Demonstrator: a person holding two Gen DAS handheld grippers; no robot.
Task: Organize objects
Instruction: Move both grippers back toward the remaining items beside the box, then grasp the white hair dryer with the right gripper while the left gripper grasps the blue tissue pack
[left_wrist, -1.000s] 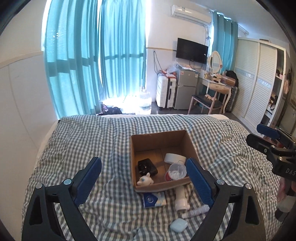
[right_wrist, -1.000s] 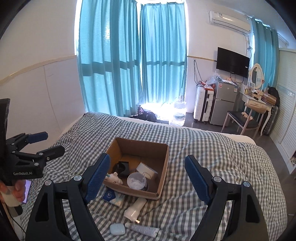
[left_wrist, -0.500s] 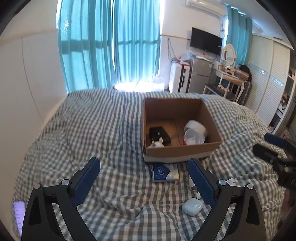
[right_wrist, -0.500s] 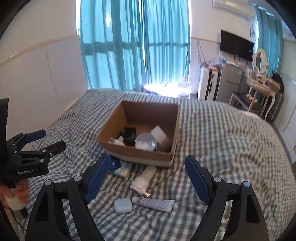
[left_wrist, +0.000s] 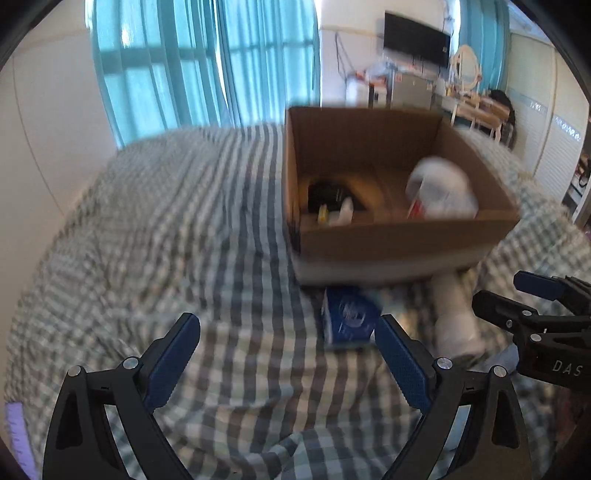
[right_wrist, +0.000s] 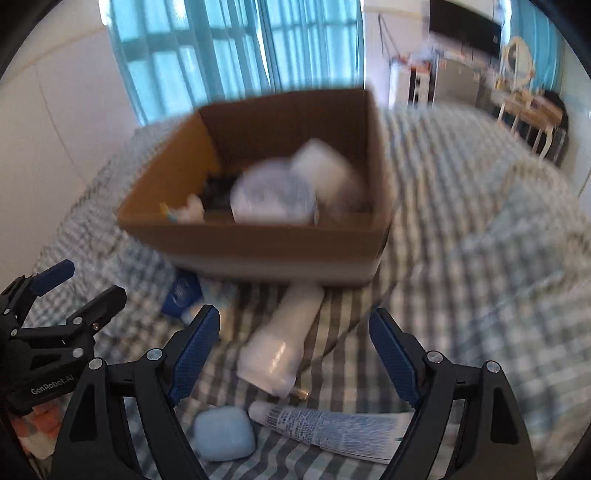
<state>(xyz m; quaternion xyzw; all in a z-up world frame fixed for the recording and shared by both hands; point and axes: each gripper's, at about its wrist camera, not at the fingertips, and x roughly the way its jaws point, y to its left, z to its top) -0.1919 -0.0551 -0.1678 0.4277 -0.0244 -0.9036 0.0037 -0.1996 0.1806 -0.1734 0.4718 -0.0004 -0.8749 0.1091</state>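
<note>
While some things already sit in the cardboard box (right_wrist: 258, 251) on the bed (right_wrist: 461, 258), I see the white bottle (right_wrist: 284, 339), tube (right_wrist: 332, 432), blue case (right_wrist: 223, 432) and blue packet (left_wrist: 349, 317) left outside; my left gripper (left_wrist: 288, 362) and right gripper (right_wrist: 295, 350) are wide, holding nothing.

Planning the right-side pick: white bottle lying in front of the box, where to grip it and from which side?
Take the white bottle across its round body near the middle, coming down from above. It lies on its side on the checked bedspread, long axis running from the cardboard box toward the camera, so the right gripper, open and already straddling it, closes across its width.
</note>
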